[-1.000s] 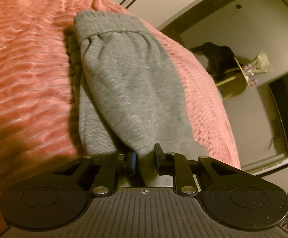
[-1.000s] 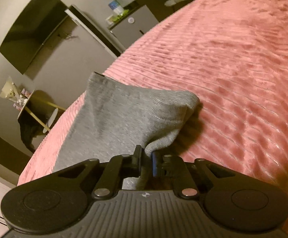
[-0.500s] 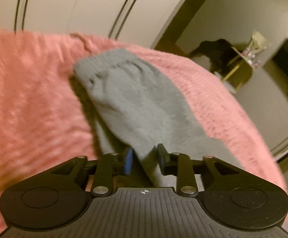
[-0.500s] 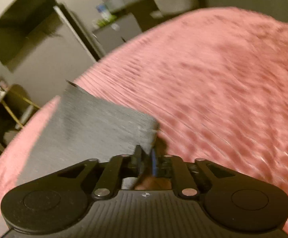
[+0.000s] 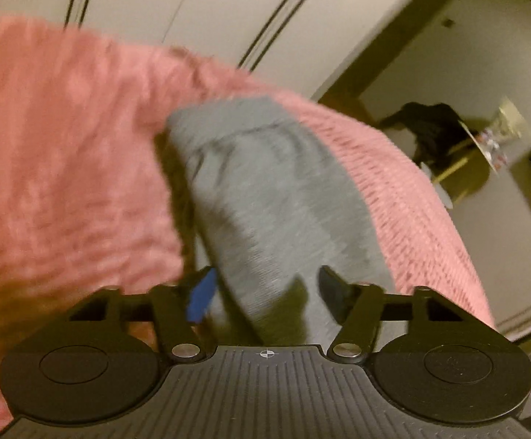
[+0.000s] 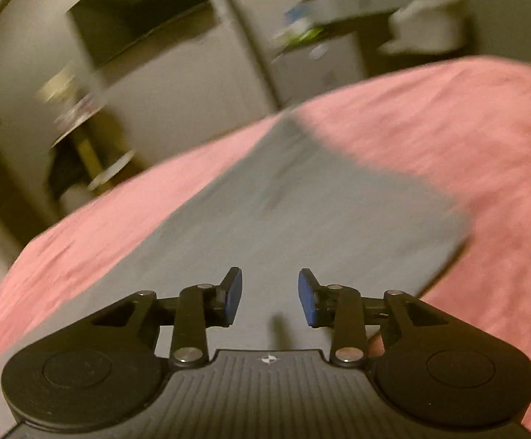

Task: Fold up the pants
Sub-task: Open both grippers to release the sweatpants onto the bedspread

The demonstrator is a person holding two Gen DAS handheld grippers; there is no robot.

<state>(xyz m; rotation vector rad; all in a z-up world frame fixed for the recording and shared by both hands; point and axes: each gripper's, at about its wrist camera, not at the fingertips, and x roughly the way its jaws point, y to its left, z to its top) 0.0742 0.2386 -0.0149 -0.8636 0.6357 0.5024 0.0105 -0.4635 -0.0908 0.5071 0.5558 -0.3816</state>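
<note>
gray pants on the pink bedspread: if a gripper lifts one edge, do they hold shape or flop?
Likely flop: the gray pants lie in soft rumpled folds with a gathered end, so a lifted edge should drape. Probably light; the knit looks thin where it lies flat in the right wrist view. Pushing may bunch them, since the ribbed pink bedspread looks grippy.
</note>
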